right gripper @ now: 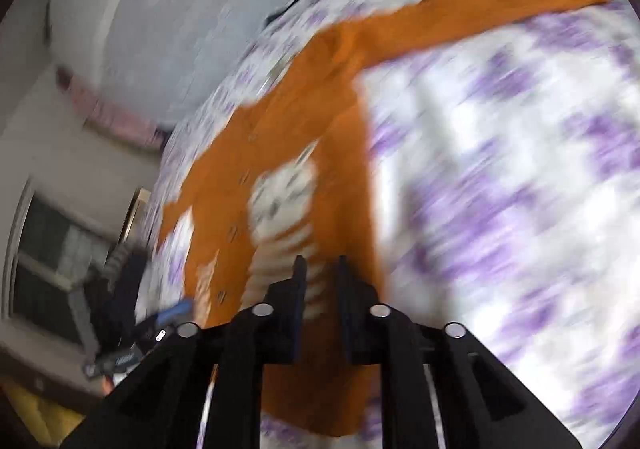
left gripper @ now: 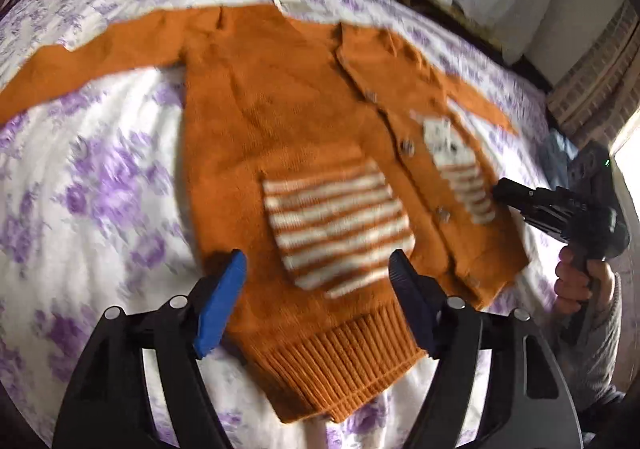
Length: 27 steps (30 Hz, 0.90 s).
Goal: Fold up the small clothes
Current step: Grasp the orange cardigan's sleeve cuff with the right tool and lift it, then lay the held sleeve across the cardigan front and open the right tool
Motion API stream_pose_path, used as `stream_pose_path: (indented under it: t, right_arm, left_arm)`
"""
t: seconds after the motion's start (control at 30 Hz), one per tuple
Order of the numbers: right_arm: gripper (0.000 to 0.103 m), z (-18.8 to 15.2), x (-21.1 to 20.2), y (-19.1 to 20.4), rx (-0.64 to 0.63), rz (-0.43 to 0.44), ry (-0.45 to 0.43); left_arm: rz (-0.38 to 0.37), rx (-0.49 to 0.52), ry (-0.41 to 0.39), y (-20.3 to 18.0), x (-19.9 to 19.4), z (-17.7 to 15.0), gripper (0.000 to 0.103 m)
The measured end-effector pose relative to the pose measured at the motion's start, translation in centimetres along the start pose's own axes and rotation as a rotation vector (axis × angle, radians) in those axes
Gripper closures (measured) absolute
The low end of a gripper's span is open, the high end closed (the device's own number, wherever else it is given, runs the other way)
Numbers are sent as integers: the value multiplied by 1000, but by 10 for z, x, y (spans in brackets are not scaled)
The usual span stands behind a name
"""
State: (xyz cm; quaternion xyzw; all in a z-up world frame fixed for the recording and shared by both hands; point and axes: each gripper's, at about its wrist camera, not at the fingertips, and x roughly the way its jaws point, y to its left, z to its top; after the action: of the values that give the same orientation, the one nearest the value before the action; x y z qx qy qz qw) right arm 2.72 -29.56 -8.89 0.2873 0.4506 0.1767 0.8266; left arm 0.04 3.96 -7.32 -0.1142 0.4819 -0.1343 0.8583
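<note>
Orange knit makes up the small cardigan [left gripper: 288, 121], which is lying front side up on a bed [left gripper: 100, 177] covered in a white sheet with purple flowers. Its long axis is running from the ribbed hem [left gripper: 340, 365], nearest the left tool, away to the collar at the far side. One sleeve [left gripper: 80, 65] is stretching out flat to the left. The other side of the garment looks partly turned in over the button band, though blur is making this hard to confirm. A striped white-and-orange pocket [left gripper: 336, 225] is sitting low on the front.

The left tool [left gripper: 316, 269] is hovering just above the hem with its blue-padded fingers [left gripper: 224, 301] spread wide, holding nothing; the hem and pocket are lying directly ahead of it, between the fingers.

The right tool [right gripper: 320, 269] is reaching in from the garment's right edge, near the second striped pocket [left gripper: 464, 177]. Its fingers are drawn close together with a narrow gap, and I cannot tell whether any fabric is caught between them, since the picture is smeared by motion.

Judging from this layout, the right tool is nearer the right edge, and the left tool is nearer the hem and the outstretched sleeve, so a lengthwise fold would probably be led from those points.
</note>
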Motion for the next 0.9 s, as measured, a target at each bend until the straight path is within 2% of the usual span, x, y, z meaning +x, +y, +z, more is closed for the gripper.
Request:
stream_pose_path:
  t: [0.03,0.1,0.17,0.3,0.33,0.37,0.43,0.5,0.6,0.63,0.67,0.7,0.73,0.8,0.9]
  right_arm:
    - [71,14,-12,-12,52,-15,-65]
    - [70,38,-27,-34,135,-25,-165]
    - [69,59,-39,-59,231,-94,-269]
    - [68,84,-47,-105,438,-159,-386]
    - [63,89,-47,-113,478,-169,-412]
    - [56,94,-46,-122,524,-168,-434]
    - [56,98,-43,-147,686,-131,-482]
    - [56,101,-42,-158,796,-109,-554]
    - [59,112,-37,-152,787,-150,-619]
    - [71,114,-35,-152,773,-161,-638]
    - [89,113,-34,-155,765,-173,-664]
    - [99,111,-31,-159,755,-183,-682]
    - [99,108,-27,-165,740,-180,-700]
    - [97,107,-29,-169,720,-143,-718]
    - [96,111,-39,-161,664,-137,-753]
  left_arm:
    - [0,-27,-22,5,-3,13,31]
    - [1,-61,-25,6,-1,32,31]
    - [9,-76,-35,-1,8,61,31]
    - [12,-38,3,-40,46,120,31]
    - [13,-32,11,-52,49,128,31]
    - [22,-34,18,-60,60,139,31]
    - [31,-41,27,-78,88,162,31]
    - [49,-26,38,-99,123,186,31]
    - [113,-1,52,-118,158,200,31]
    - [144,36,65,-127,175,204,30]
    - [181,73,89,-133,192,204,28]
    - [208,84,90,-134,200,203,24]
    - [246,108,53,-139,205,200,18]
    - [307,183,-2,-152,207,192,15]
    - [305,196,-6,-157,197,191,15]
